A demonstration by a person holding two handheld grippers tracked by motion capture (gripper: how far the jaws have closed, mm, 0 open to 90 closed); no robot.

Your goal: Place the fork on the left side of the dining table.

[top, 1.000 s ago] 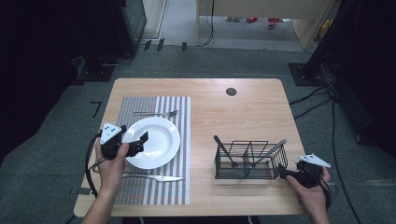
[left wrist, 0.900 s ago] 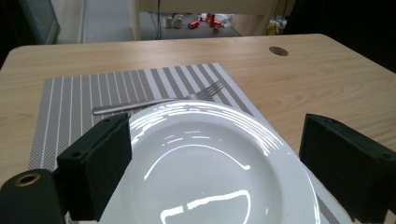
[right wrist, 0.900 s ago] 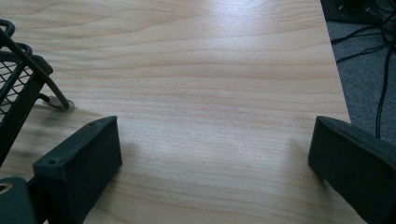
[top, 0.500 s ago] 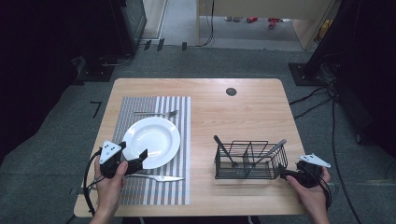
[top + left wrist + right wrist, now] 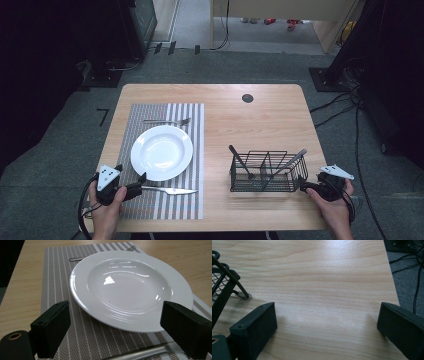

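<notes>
Left gripper (image 5: 131, 186): near-left of the plate, held low over the placemat; jaws spread wide, gripping nothing. In the left gripper view the knife handle lies between them, cut off at the bottom edge.
Placemat (image 5: 150, 205): striped, under the plate; its far end runs out of the left gripper view.
Fork (image 5: 167, 121): beyond the plate on the placemat; in the left gripper view the plate rim hides most of it, tines and a bit of handle showing.
Plate (image 5: 162, 152): white, empty, landmark for the rest.
Knife (image 5: 168, 190): just nearer than the plate, blade pointing right.
Wire caddy (image 5: 268, 171): well right of the plate; dark utensils lean inside, types hard to make out.
Right gripper (image 5: 310, 187): just right of the caddy, far right of the plate; jaws apart over bare table (image 5: 324, 285), empty.
</notes>
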